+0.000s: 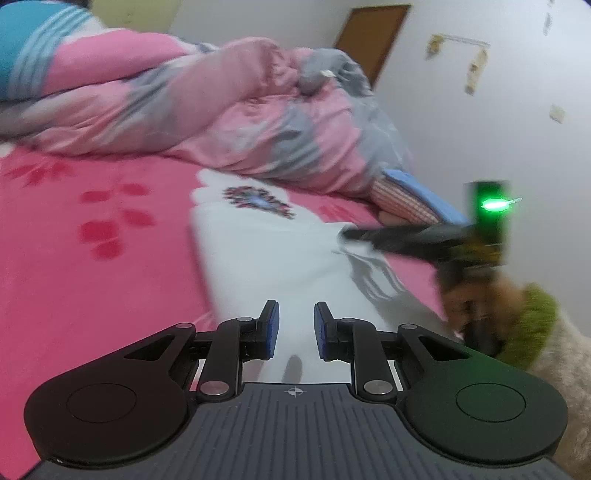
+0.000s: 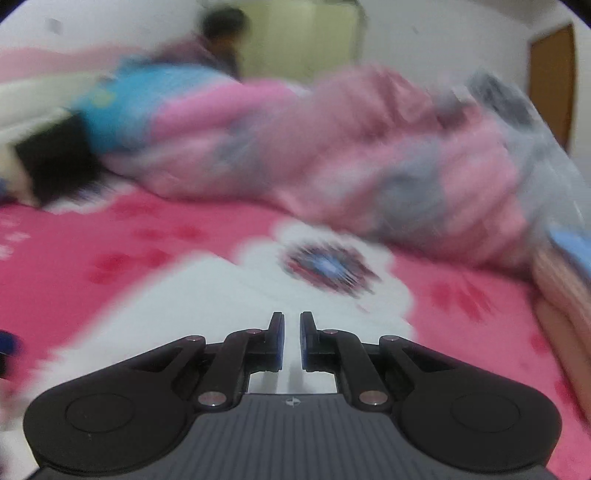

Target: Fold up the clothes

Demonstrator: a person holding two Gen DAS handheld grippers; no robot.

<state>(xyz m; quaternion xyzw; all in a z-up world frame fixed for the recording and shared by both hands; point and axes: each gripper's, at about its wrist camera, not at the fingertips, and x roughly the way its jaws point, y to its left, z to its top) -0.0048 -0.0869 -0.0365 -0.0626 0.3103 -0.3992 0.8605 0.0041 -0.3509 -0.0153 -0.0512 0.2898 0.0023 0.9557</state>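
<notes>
A white garment (image 1: 266,258) with a round blue-and-red print (image 1: 258,201) lies flat on the pink bed sheet (image 1: 74,258). My left gripper (image 1: 295,314) hovers low over its near end, open, with nothing between the blue pads. My right gripper (image 1: 345,233) comes in from the right, its tip at the garment's right edge, blurred by motion. In the right wrist view the right gripper (image 2: 291,325) is over the white garment (image 2: 207,295), its jaws a narrow gap apart with nothing between them. The print (image 2: 328,267) lies just ahead of it.
A crumpled pink-and-grey quilt (image 1: 221,110) is piled along the far side of the bed. Striped folded cloth (image 1: 402,201) lies at the right. A hand in a green-cuffed sleeve (image 1: 532,325) holds the right gripper. A person (image 2: 221,33) is far behind.
</notes>
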